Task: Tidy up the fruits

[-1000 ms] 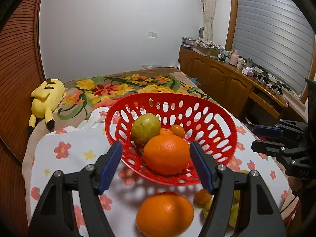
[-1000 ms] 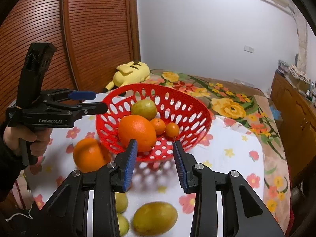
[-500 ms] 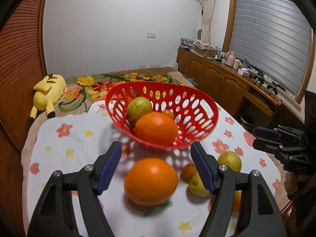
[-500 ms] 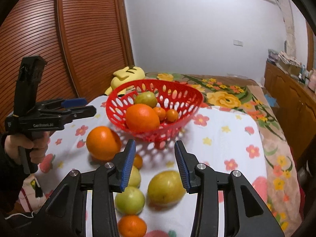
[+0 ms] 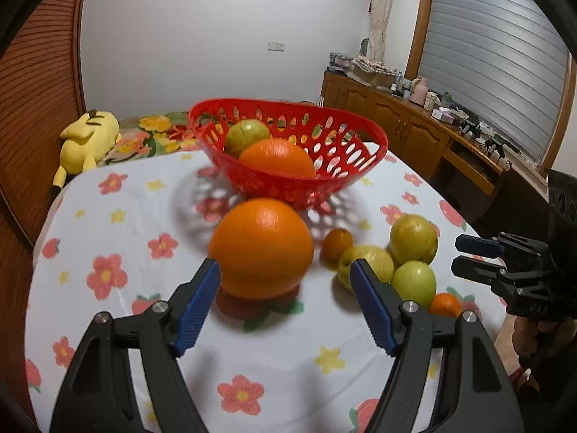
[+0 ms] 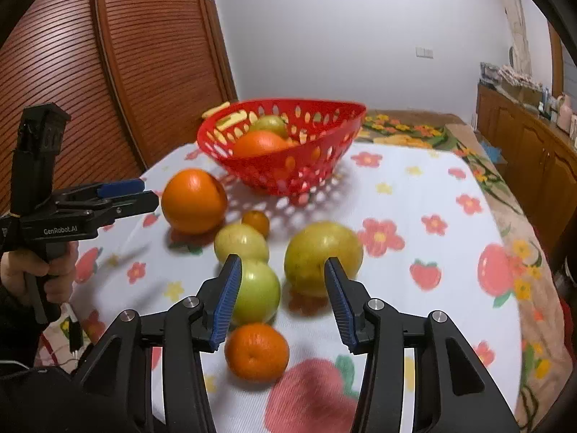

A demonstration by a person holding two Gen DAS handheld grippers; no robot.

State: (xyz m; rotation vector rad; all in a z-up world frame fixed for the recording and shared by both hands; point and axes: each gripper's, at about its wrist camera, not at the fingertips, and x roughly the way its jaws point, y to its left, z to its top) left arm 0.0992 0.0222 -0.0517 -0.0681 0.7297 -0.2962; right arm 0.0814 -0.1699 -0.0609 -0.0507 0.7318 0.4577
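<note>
A red perforated basket (image 5: 375,146) (image 6: 324,166) stands at the far side of the table and holds a large orange (image 5: 277,157) and a green fruit (image 5: 247,135). My left gripper (image 5: 285,274) is open, low over the cloth, and a loose large orange (image 5: 261,249) (image 6: 193,200) lies just ahead between its tips, untouched. My right gripper (image 6: 282,265) has its jaws opening. A big yellow-green fruit (image 6: 322,256) lies just past its tips and a green fruit (image 6: 258,290) sits behind its left finger. Nothing is gripped.
Loose on the flowered tablecloth (image 6: 414,198) are another pale green fruit (image 6: 241,243), a small tangerine (image 6: 256,222) and a nearer tangerine (image 6: 256,351). A yellow plush toy (image 5: 86,140) lies on the bed behind. Wooden cabinets (image 5: 414,133) run along the right.
Both grippers drew back from the basket and sank toward the table, bringing the loose fruits into view. The right jaws widened. The left now frames the loose orange.
</note>
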